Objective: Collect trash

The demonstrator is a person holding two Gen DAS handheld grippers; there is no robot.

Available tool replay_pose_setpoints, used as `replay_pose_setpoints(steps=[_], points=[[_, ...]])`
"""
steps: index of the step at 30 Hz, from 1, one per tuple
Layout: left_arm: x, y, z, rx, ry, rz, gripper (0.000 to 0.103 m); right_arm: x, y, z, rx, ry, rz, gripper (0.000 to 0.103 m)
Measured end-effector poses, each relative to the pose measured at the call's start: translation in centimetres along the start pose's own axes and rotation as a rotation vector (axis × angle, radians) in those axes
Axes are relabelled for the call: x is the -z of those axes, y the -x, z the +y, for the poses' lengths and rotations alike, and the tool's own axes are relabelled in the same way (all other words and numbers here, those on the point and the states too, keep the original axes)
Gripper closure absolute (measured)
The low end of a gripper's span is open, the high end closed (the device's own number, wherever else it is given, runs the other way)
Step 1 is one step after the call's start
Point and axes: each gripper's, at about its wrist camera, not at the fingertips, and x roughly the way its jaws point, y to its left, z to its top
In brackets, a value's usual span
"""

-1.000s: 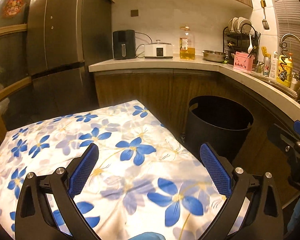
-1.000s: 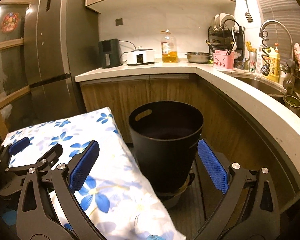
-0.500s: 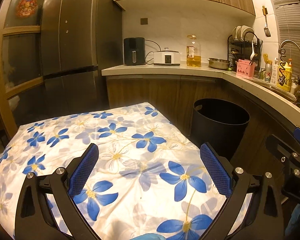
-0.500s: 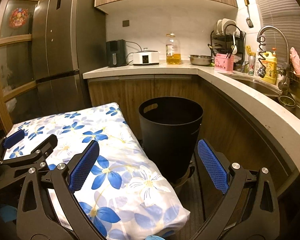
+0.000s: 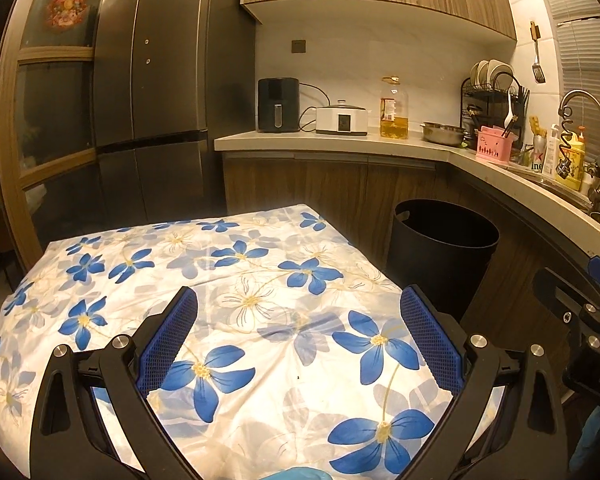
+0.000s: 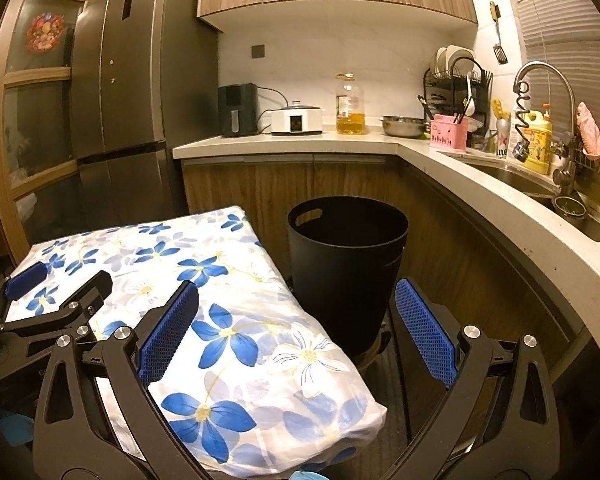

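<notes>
While both grippers, left (image 5: 298,334) and right (image 6: 296,330), were held spread and empty, no trash was seen; the bin (image 6: 346,256) could be knocked.

Obscured and cropped items

Black bin (image 6: 346,256): base hidden behind flowered cloth (image 6: 236,320), interior too dark to read. Right gripper (image 5: 592,320) cut by left-wrist frame edge. Bottle labels by faucet (image 6: 540,92) illegible.
</notes>
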Motion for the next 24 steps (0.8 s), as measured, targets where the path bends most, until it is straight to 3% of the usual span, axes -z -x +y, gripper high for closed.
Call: replay_pose_setpoints(steps=[24], points=[[0.35,0.59,0.73,0.003,0.012,0.005,0.006,0.02,0.61,0.74,0.010,0.003,-0.008,0.006]])
